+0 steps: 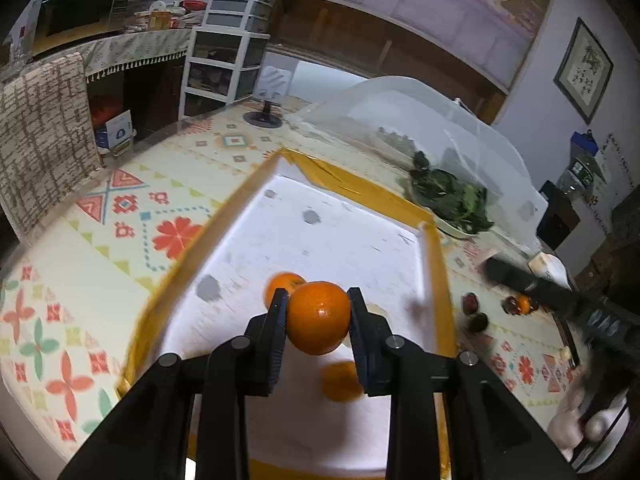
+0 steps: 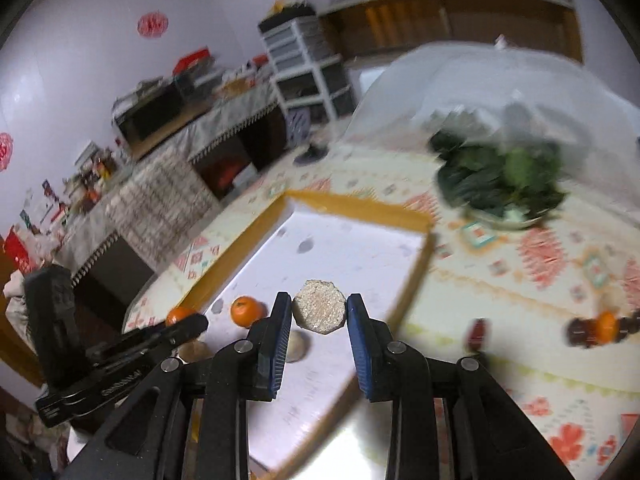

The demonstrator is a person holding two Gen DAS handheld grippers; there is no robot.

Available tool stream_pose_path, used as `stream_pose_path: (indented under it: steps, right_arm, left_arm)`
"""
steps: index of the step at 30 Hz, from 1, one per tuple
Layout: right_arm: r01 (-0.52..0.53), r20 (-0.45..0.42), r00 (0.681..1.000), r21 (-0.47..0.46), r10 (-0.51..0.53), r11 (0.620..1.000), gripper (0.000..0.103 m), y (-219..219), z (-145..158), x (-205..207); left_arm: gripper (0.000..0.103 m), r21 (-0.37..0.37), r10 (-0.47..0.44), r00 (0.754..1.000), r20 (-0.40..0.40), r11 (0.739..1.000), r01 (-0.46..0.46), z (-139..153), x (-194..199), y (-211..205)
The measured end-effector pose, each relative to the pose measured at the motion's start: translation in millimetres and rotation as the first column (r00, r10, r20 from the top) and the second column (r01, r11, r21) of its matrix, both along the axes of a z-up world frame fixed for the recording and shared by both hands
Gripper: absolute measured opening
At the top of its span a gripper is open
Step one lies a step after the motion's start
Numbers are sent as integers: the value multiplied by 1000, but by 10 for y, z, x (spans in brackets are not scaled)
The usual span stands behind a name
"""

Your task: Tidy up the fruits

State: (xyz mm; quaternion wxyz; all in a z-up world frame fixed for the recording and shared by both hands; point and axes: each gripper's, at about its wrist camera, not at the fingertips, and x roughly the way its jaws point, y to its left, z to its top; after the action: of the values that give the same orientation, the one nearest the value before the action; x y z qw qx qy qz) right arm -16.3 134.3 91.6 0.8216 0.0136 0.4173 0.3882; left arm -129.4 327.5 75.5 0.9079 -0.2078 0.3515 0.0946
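My left gripper (image 1: 318, 304) is shut on an orange (image 1: 319, 317) and holds it above the white board with yellow taped edges (image 1: 352, 188). Another orange (image 1: 282, 282) lies on the board behind it, and one more (image 1: 340, 380) shows blurred below the held one. My right gripper (image 2: 319, 308) is shut on a beige octagonal cake (image 2: 319, 312) above the same board (image 2: 360, 204). In the right wrist view an orange (image 2: 247, 311) lies on the board, and the left gripper (image 2: 120, 356) holds its orange (image 2: 179, 315) at the left.
Dark red fruits (image 1: 471, 303) and a small orange (image 1: 522, 304) lie on the patterned tablecloth right of the board; they also show in the right wrist view (image 2: 606, 326). A plate of leafy greens (image 1: 452, 200) sits under a mesh food cover (image 1: 420, 120). A second round cake (image 2: 296, 346) lies on the board.
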Motion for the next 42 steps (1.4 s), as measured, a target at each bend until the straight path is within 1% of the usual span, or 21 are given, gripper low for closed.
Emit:
stream_pose_path:
  steps: [4, 7, 10, 15, 17, 19, 20, 21, 23, 25, 27, 29, 31, 32, 33, 35, 37, 38, 39, 40, 42]
  right_arm:
    - [-11, -45, 999, -64, 8, 998, 31, 319, -301, 159]
    - [1, -69, 998, -89, -7, 996, 31, 403, -456, 291]
    - [9, -98, 995, -106, -19, 994, 31, 443, -584, 394]
    - [16, -108, 994, -116, -28, 993, 31, 470, -670, 453]
    - [18, -110, 993, -113, -30, 993, 32, 475, -655, 450]
    - [15, -113, 993, -107, -28, 994, 38, 487, -652, 456]
    - [17, -113, 993, -103, -28, 995, 46, 480, -644, 450]
    - [19, -113, 993, -98, -30, 995, 51, 473, -636, 441]
    - [25, -121, 992, -83, -35, 996, 51, 431, -599, 426]
    - [33, -135, 990, -55, -40, 998, 51, 329, -530, 385]
    - [49, -163, 985, -14, -51, 999, 51, 176, -438, 333]
    - [86, -187, 979, 21, -80, 996, 53, -18, -316, 274]
    - [122, -215, 971, 48, -109, 991, 56, -239, -188, 209]
    - [138, -248, 962, 88, -113, 986, 56, -387, -127, 175]
    - [157, -292, 950, 134, -112, 979, 60, -529, -88, 153]
    - [220, -437, 895, 262, -88, 940, 68, -875, -83, 118]
    - [266, -563, 827, 366, -15, 892, 68, -1166, -116, 83]
    - [277, -588, 809, 384, 2, 881, 68, -1281, -107, 58]
    - [285, -594, 805, 388, 1, 877, 68, -1391, -73, 24]
    - [281, -571, 821, 371, -21, 885, 68, -1541, 35, -28]
    - [275, -520, 852, 330, -69, 903, 68, -1745, 241, -95]
  left_arm:
    - [28, -1, -14, 999, -35, 1000, 14, -47, 230, 150]
    - [28, -3, -12, 998, -60, 1000, 12, -110, 394, 240]
    - [28, 4, -6, 996, -87, 1000, 6, -183, 506, 293]
    - [29, -28, 7, 994, -114, 1000, -10, -284, 613, 398]
    - [33, -44, 3, 994, -113, 999, -8, -293, 621, 416]
    - [40, -50, -1, 994, -108, 999, -4, -285, 615, 410]
    - [48, -50, -2, 994, -107, 999, -4, -275, 614, 402]
    - [50, -51, -2, 995, -104, 999, -4, -264, 608, 395]
    - [52, -57, 3, 996, -93, 998, -8, -214, 570, 380]
    - [57, -72, 10, 997, -74, 997, -16, -130, 494, 367]
    - [70, -90, 18, 999, -33, 996, -21, -1, 379, 330]
    - [72, -92, 37, 999, 7, 995, -36, 151, 256, 269]
    - [72, -102, 21, 997, 69, 995, -14, 353, 116, 142]
    - [72, -107, 5, 995, 104, 994, 6, 460, 46, 60]
    - [72, -107, -11, 991, 136, 994, 25, 561, -15, -17]
    - [72, -112, -38, 981, 191, 992, 60, 735, -124, -156]
    - [72, -132, -76, 967, 242, 985, 111, 925, -221, -307]
    - [72, -140, -94, 962, 258, 981, 133, 993, -255, -367]
    - [72, -146, -113, 955, 273, 977, 157, 1067, -298, -426]
    - [72, -146, -136, 948, 287, 972, 184, 1171, -350, -501]
    - [72, -118, -175, 938, 299, 969, 219, 1351, -441, -603]
